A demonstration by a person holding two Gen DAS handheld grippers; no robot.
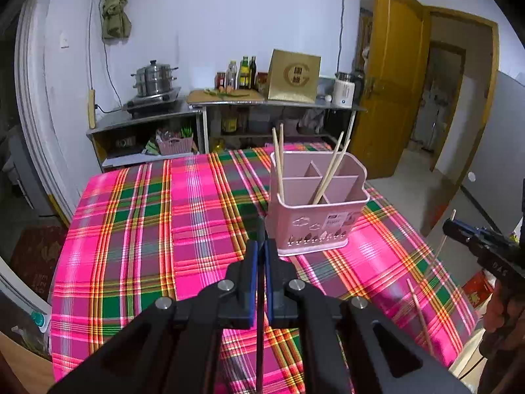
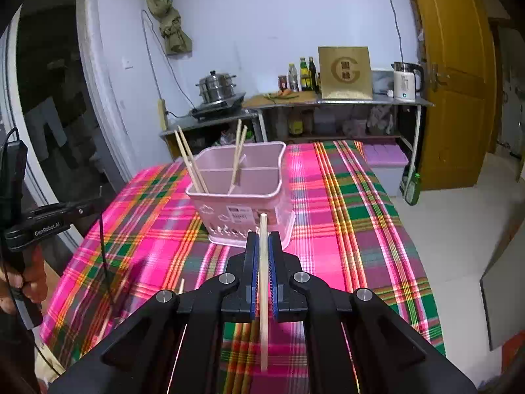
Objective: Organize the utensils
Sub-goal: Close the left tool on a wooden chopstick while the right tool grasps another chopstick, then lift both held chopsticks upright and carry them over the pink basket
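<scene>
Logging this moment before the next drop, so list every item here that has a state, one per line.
left gripper: shut on the dark chopstick.
right gripper: shut on the pale chopstick.
pink utensil holder: upright on the plaid tablecloth, holding two pairs of leaning wooden chopsticks.
loose chopstick: lying on the tablecloth.
yellow door: open.
steamer pot: lidded.

A pink plastic utensil caddy stands upright on the plaid worktop, split into compartments. Two pairs of pale wooden chopsticks lean inside it (in separate compartments). One pale chopstick and one dark chopstick are each gripped lengthwise.
</scene>
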